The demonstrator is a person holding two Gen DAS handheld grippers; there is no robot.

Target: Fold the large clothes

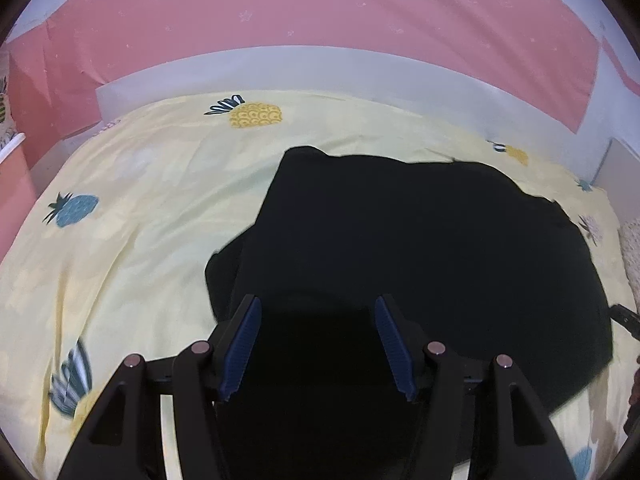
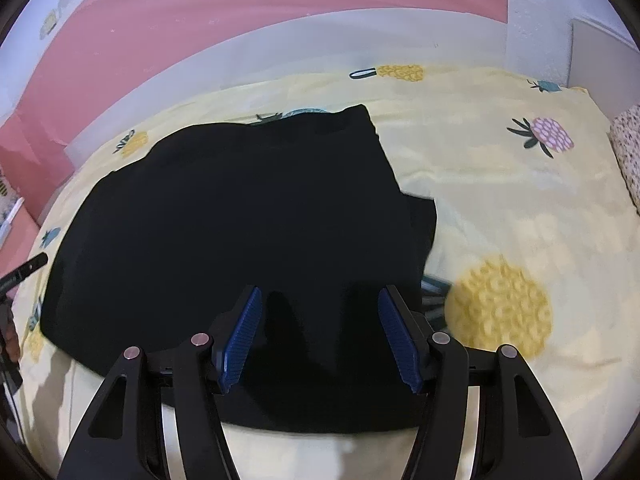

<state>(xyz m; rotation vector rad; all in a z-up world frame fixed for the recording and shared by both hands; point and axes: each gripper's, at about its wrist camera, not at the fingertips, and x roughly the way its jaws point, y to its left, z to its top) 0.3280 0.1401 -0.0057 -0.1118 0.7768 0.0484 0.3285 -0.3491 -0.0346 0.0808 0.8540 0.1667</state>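
A black garment (image 1: 400, 240) lies spread on the yellow pineapple-print sheet (image 1: 140, 220), partly folded, with a doubled layer at its left edge. My left gripper (image 1: 318, 304) hovers open over the garment's near left part, and no cloth is pinched between its blue pads (image 1: 242, 344). In the right wrist view the same garment (image 2: 240, 208) fills the middle. My right gripper (image 2: 319, 292) stands open above its near right corner, with nothing caught between the pads (image 2: 400, 336). Whether either gripper touches the cloth is hidden by the dark fabric.
A white bed rail (image 1: 280, 68) and a pink wall covering (image 1: 320, 4) run behind the bed. Bare sheet (image 2: 520, 200) stretches to the right of the garment. A patterned pillow (image 2: 628, 148) sits at the far right edge. The other gripper's tip (image 2: 24, 272) shows at the left.
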